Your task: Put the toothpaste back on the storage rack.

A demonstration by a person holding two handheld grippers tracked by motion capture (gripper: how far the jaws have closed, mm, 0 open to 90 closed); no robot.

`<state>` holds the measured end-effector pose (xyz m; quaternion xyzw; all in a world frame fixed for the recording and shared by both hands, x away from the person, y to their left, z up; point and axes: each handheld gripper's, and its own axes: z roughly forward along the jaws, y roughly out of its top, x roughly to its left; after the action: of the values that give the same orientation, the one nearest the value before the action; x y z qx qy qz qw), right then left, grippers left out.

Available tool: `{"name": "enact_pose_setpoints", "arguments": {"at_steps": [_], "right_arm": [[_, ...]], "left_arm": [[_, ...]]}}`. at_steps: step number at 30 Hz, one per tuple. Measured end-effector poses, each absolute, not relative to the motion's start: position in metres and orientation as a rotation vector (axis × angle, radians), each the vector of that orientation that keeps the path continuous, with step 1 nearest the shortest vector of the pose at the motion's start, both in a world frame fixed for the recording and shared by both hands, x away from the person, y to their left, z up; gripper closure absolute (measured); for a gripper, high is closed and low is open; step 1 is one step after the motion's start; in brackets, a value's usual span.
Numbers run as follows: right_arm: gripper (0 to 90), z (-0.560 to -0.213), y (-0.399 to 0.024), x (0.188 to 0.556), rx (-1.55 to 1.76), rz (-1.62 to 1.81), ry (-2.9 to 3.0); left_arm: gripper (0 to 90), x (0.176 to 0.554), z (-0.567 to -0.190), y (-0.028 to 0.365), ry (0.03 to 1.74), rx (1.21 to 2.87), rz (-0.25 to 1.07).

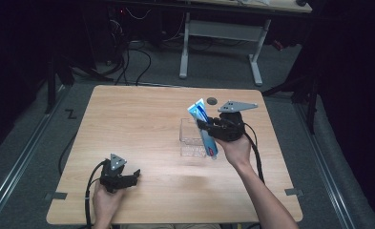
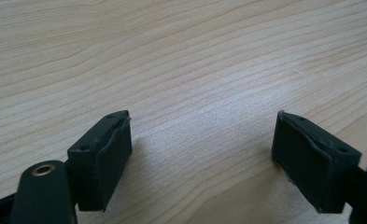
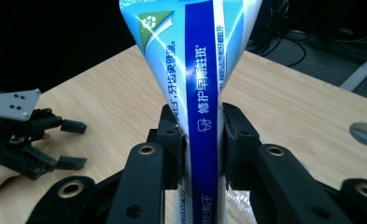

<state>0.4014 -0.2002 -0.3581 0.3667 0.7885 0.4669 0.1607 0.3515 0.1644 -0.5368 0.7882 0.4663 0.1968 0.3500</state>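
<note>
A blue and white toothpaste tube (image 1: pixel 204 128) is held upright above a clear plastic box (image 1: pixel 191 138) on the wooden table (image 1: pixel 142 119). My right gripper (image 1: pixel 205 126) is shut on the tube's middle, its crimped end up. In the right gripper view the tube (image 3: pixel 204 88) rises between the pads (image 3: pixel 172 140), pressed flat. My left gripper (image 1: pixel 136 175) rests at the table's front left, open, with nothing between its fingers (image 2: pixel 107 158). It shows far off in the right gripper view as the left gripper (image 3: pixel 76 144).
A round grey hole cover (image 1: pixel 212 100) sits near the table's far edge. Behind the table stand a white desk frame (image 1: pixel 223 43) and cables on the floor. Bare wood lies between the two grippers.
</note>
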Motion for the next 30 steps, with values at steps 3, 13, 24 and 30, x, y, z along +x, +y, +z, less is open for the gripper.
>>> {"name": "enact_pose_setpoints", "arguments": {"at_steps": [3, 13, 24, 30], "right_arm": [[72.2, -0.354, -0.195, 0.406, 1.041, 1.332, 2.244], [72.2, -0.345, -0.185, 0.421, 1.036, 1.342, 2.226], [72.1, -0.347, -0.178, 0.445, 1.074, 1.332, 2.175], [71.9, -0.356, -0.177, 0.455, 1.099, 1.317, 2.163]], "left_arm": [[20.2, 0.352, -0.537, 0.164, 1.208, 2.042, 0.510], [20.2, 0.352, -0.537, 0.164, 1.208, 2.042, 0.510], [20.2, 0.352, -0.537, 0.165, 1.207, 2.043, 0.510], [20.4, 0.351, -0.537, 0.164, 1.203, 2.045, 0.514]]}}
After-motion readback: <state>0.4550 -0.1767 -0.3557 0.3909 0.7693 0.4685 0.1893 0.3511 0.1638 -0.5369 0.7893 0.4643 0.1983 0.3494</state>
